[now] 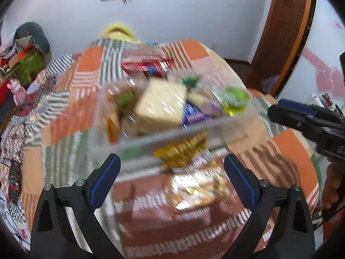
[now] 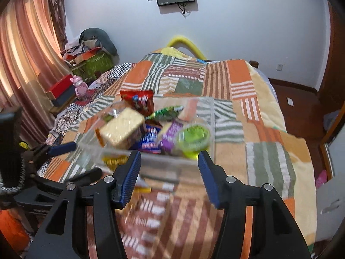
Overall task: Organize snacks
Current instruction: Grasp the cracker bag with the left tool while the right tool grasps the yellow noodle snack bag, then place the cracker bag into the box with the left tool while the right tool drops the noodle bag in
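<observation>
1. Up close, low in both frames, left gripper [image 1: 172, 172] and right gripper [image 2: 169, 168] have jaws apart, empty.
2. Mid-frame, just beyond both, the snack-filled bin [image 1: 163, 138] sits on the bed [image 2: 258, 129], long axis crosswise, right nearer.

Your clear container [image 2: 210, 116] holds a pale yellow cracker pack [image 2: 121, 127], a green cup [image 2: 193, 137] and a red bag [image 2: 138, 101]; the blanket [image 2: 237, 82] under it has orange, green and white striped patches.

Snack-filled bin [image 2: 200, 116] blocks ahead — bedspread [image 2: 269, 151] rightward open.
</observation>
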